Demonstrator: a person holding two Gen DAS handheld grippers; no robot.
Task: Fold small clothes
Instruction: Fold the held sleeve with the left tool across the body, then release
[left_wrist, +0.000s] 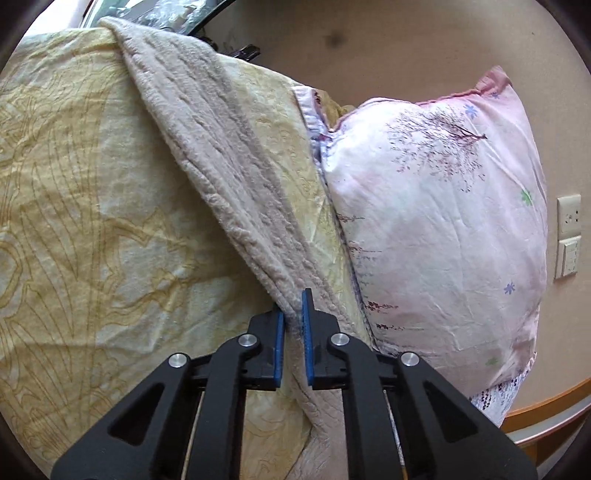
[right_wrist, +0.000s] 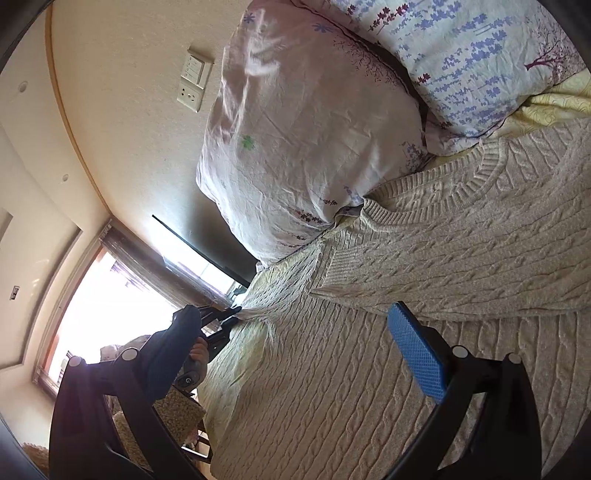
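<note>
A beige cable-knit sweater (right_wrist: 424, 258) lies spread on the bed, its ribbed collar toward the pillows. In the left wrist view my left gripper (left_wrist: 293, 314) is shut on a fold of the sweater's sleeve (left_wrist: 221, 166), which stretches up and away, taut. The right wrist view shows the left gripper (right_wrist: 236, 314) pinching the sleeve end at the bed's edge. My right gripper (right_wrist: 291, 325) is open wide just above the sweater body; its blue pad (right_wrist: 417, 350) shows, and nothing is held.
A pink floral pillow (left_wrist: 443, 221) lies beside the sweater, with a second lavender-print pillow (right_wrist: 480, 55) next to it. A yellow patterned sheet (left_wrist: 74, 221) covers the bed. The wall with a socket (right_wrist: 190, 96) and a bright window (right_wrist: 110, 295) lie beyond.
</note>
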